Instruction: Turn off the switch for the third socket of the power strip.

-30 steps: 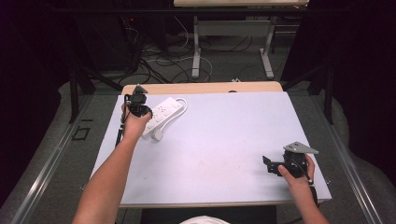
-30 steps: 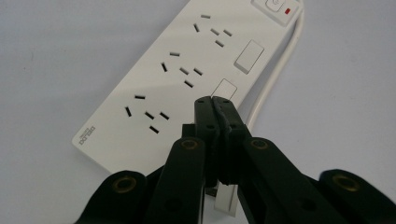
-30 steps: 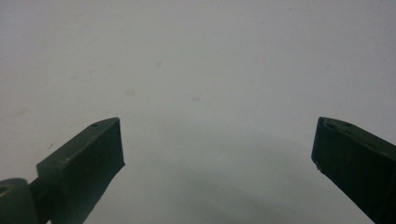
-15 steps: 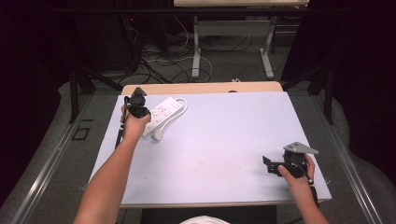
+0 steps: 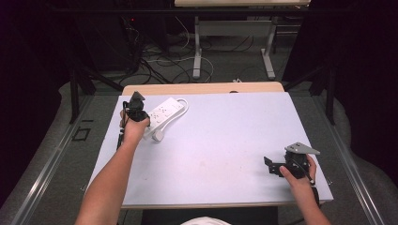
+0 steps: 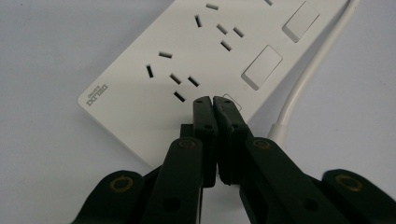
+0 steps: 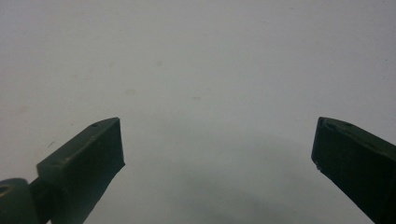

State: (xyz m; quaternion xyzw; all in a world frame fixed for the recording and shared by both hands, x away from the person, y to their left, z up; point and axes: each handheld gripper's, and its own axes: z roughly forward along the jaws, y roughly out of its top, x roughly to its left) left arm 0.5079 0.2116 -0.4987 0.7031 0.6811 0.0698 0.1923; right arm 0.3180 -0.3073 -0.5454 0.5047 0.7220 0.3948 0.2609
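A white power strip (image 5: 165, 110) lies at the far left of the table, with several socket groups and two square switches (image 6: 261, 73) along one side. My left gripper (image 5: 135, 104) hovers over its near end. Its jaws are shut against each other with nothing between them, and the tips (image 6: 213, 101) are at the strip's (image 6: 187, 60) top face beside the closest socket; I cannot tell if they touch it. My right gripper (image 5: 270, 166) is held low near the table's front right, jaws wide open over bare surface (image 7: 217, 140).
The strip's white cable (image 6: 299, 91) runs along its side to a white plug (image 5: 158, 136) on the pale table (image 5: 225, 140). Behind the table are a wooden edge (image 5: 202, 87), floor cables and a desk's legs (image 5: 198, 51).
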